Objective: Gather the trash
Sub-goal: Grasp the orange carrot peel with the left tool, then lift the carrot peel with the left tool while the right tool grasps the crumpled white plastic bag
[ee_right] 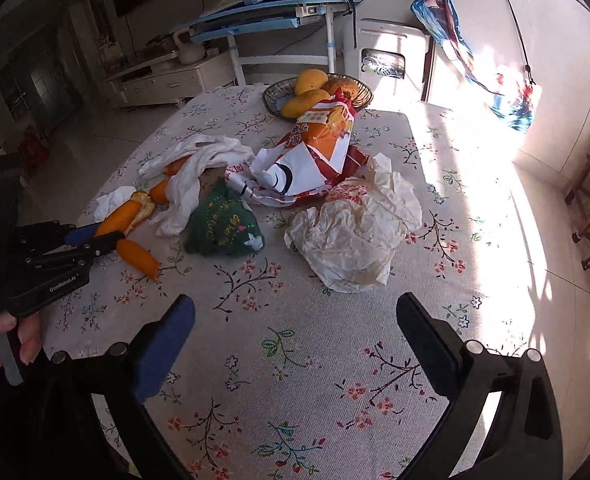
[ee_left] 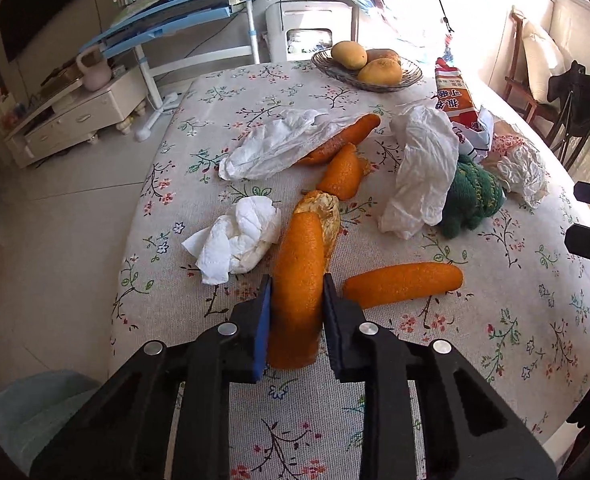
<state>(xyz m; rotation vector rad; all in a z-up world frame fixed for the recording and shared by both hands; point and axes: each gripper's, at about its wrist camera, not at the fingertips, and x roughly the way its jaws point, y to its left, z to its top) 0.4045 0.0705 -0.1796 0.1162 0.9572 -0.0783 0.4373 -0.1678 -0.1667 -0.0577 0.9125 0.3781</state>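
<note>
Gripping orange peel (ee_left: pixel 297 280) (left claw (ee_left: pixel 297 292)).

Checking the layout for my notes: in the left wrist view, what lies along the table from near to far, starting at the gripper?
Left gripper shut on an orange peel → crumpled tissue → white plastic bag → fruit bowl.
</note>
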